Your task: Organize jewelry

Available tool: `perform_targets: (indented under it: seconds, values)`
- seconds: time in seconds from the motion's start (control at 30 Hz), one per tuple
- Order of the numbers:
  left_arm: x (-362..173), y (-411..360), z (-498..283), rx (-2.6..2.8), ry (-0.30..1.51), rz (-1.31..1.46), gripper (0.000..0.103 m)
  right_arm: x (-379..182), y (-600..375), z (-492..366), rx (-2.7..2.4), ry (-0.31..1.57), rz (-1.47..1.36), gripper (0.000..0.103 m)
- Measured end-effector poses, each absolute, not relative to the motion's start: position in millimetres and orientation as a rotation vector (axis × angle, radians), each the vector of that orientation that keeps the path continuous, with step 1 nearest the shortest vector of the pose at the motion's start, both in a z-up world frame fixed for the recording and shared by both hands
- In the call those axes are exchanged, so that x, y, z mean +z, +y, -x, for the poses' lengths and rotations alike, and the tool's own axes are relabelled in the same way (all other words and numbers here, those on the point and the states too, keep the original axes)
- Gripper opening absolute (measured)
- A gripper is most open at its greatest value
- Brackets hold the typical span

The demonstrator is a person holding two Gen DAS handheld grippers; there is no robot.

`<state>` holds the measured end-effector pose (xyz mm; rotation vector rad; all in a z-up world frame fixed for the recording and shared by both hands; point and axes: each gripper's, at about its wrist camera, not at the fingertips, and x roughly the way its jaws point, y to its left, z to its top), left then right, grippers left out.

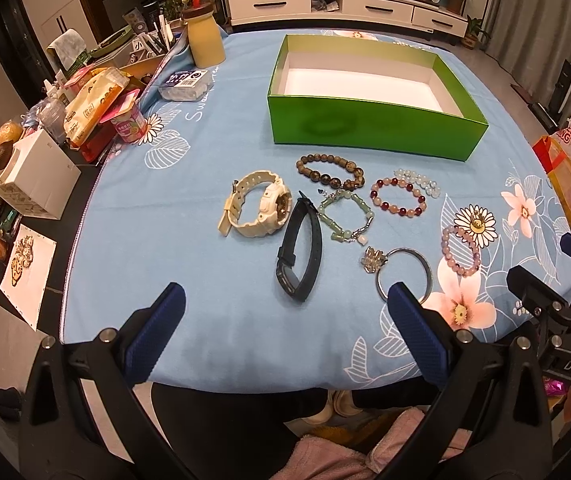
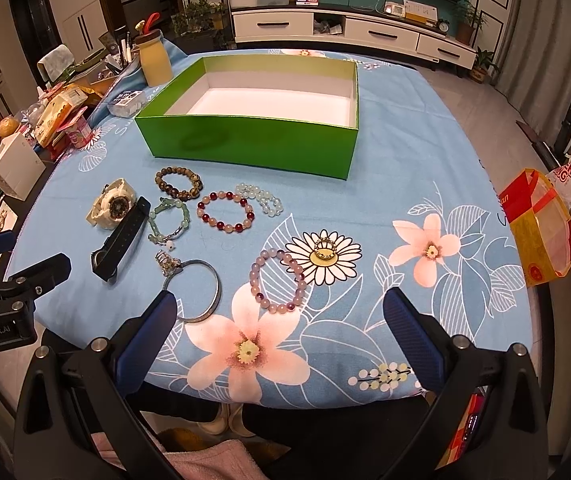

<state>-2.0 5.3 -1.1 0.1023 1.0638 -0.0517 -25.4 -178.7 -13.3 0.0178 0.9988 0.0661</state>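
An empty green box [image 1: 373, 128] [image 2: 253, 140] stands at the far middle of the blue floral cloth. In front of it lie a white watch [image 1: 259, 208] [image 2: 111, 204], a black band [image 1: 299, 256] [image 2: 119, 240], a brown bead bracelet [image 1: 329, 172] [image 2: 177, 184], a green jade bracelet [image 1: 347, 216] [image 2: 167, 222], a red-pink bead bracelet [image 1: 397, 198] [image 2: 225, 212], a clear bead bracelet [image 1: 419, 182] [image 2: 261, 198], a silver bangle [image 1: 403, 274] [image 2: 199, 290], a purple bead bracelet [image 1: 461, 250] [image 2: 277, 280] and a gold ring [image 2: 324, 251]. My left gripper [image 1: 285, 308] and right gripper [image 2: 281, 312] are open and empty above the near edge.
Clutter crowds the left side: a yellow bottle [image 1: 205, 36], a plastic case [image 1: 185, 84], a yogurt cup [image 1: 129, 124], snack packets and a white box [image 1: 33, 180]. A red-yellow bag [image 2: 537, 224] hangs at the right. The cloth ends just below the grippers.
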Motion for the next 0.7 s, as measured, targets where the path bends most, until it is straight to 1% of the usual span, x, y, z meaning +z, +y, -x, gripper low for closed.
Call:
perform_targets:
  seconds: [0.7]
  values:
    - [1.5,4.0,4.2,-0.055,1.061,-0.103,0.101,-12.5,-177.7,26.8,0.074,0.997,-0.017,0.102]
